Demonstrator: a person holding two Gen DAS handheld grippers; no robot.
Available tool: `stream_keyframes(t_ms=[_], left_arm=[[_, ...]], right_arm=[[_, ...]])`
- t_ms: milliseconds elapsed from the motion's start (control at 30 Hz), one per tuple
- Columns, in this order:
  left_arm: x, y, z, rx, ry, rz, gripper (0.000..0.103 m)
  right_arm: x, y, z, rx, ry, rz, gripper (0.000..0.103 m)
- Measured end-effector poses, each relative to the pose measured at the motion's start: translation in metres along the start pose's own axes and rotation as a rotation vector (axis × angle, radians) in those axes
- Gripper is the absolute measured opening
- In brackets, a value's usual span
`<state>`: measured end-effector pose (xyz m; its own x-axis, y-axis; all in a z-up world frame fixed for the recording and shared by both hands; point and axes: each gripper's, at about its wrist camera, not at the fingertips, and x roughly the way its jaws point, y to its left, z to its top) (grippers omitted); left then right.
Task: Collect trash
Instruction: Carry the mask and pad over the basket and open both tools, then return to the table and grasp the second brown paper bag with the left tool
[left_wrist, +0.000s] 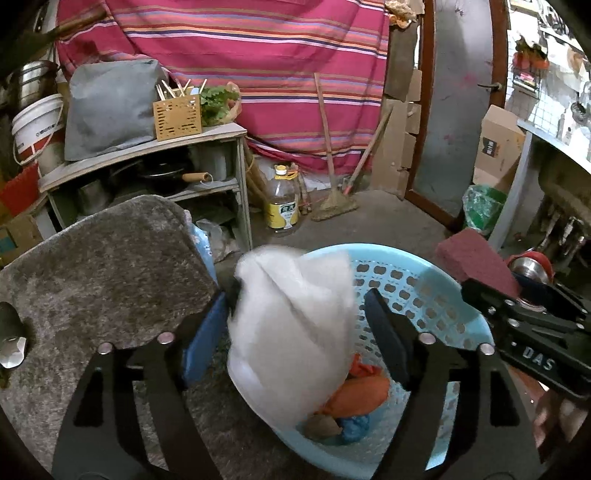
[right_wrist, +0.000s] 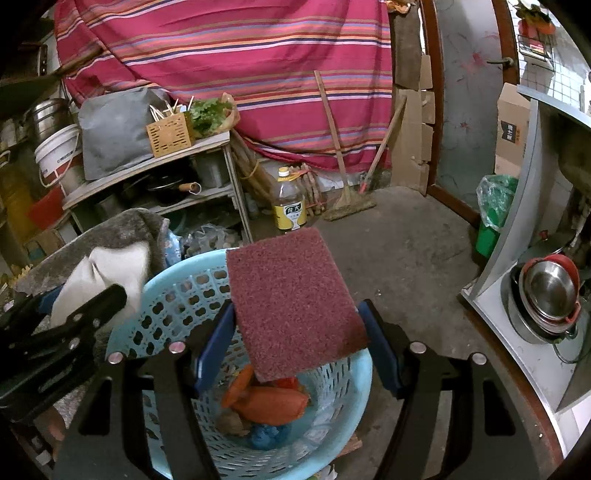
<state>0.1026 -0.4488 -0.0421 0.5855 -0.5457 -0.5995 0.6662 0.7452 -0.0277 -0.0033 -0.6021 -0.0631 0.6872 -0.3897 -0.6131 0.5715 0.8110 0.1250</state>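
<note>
A light blue perforated basket stands on the floor and holds orange, brown and blue scraps. My left gripper is over its left rim with its jaws wide apart; a blurred white cloth hangs between them, also showing in the right wrist view. My right gripper is above the basket, with a maroon scouring pad between its wide jaws, tilted; its grip is unclear.
A grey fuzzy mat lies left of the basket. A shelf with pans stands behind it. An oil bottle, a broom, a green bag and steel bowls on a counter are around.
</note>
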Motion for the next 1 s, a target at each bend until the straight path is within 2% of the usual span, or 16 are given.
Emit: stream_keyframes(t_ms=[133, 233, 500, 533, 600, 800, 1000], left_arm=[[-0.008, 0.007, -0.001, -0.001, -0.01, 0.015, 0.077], [-0.017, 0.018, -0.001, -0.005, -0.031, 0.054, 0.083], [-0.033, 0.054, -0.008, -0.018, -0.045, 0.141, 0.088], [-0.035, 0.058, -0.009, -0.02, -0.046, 0.149, 0.089], [-0.042, 0.071, -0.012, -0.029, -0.047, 0.167, 0.09], [-0.068, 0.119, -0.025, -0.05, -0.051, 0.258, 0.095], [-0.101, 0.183, -0.047, -0.118, -0.072, 0.373, 0.097]], right_arm=[[0.0, 0.002, 0.0, -0.005, 0.001, -0.004, 0.068], [0.001, 0.002, 0.0, -0.005, 0.001, -0.004, 0.068], [0.006, 0.022, 0.0, -0.027, 0.008, 0.012, 0.069], [0.007, 0.025, 0.0, -0.033, 0.011, 0.008, 0.072], [0.007, 0.032, 0.0, -0.046, 0.001, -0.014, 0.088], [0.003, 0.055, 0.001, -0.054, -0.011, -0.019, 0.093], [-0.001, 0.108, -0.002, -0.136, 0.004, 0.008, 0.093]])
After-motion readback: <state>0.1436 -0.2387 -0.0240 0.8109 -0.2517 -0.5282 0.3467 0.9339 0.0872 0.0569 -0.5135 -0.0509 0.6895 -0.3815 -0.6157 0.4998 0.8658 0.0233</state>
